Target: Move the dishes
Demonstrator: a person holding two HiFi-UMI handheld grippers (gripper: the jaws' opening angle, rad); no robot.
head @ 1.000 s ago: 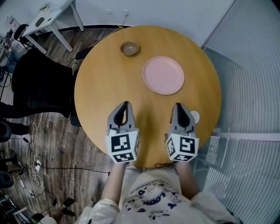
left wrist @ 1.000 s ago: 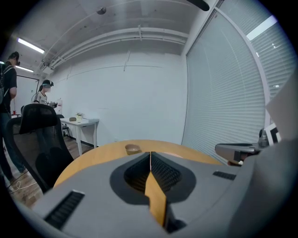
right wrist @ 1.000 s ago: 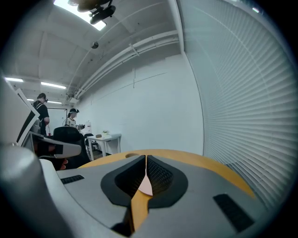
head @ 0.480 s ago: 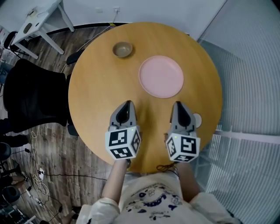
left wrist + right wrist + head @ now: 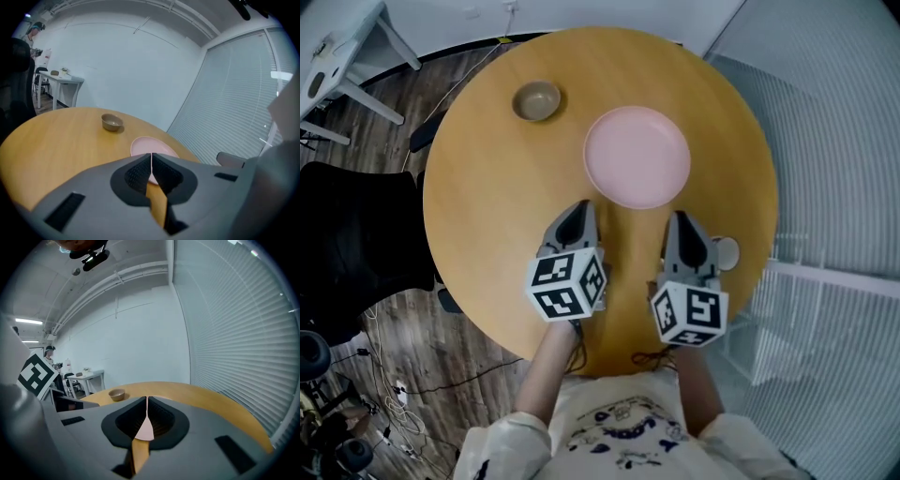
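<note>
Grey left tongs (image 5: 580, 208), right tongs (image 5: 679, 217); black-white marker cubes (image 5: 566, 284); white shirt (image 5: 619, 424), blue print

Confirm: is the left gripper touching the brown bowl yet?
Apart. The head view shows a stretch of bare table between the left gripper and the bowl; the gripper sits near the pink plate instead.

Pink plate (image 5: 637, 157), brown bowl (image 5: 536, 100) (round table (image 5: 487, 216))
</note>
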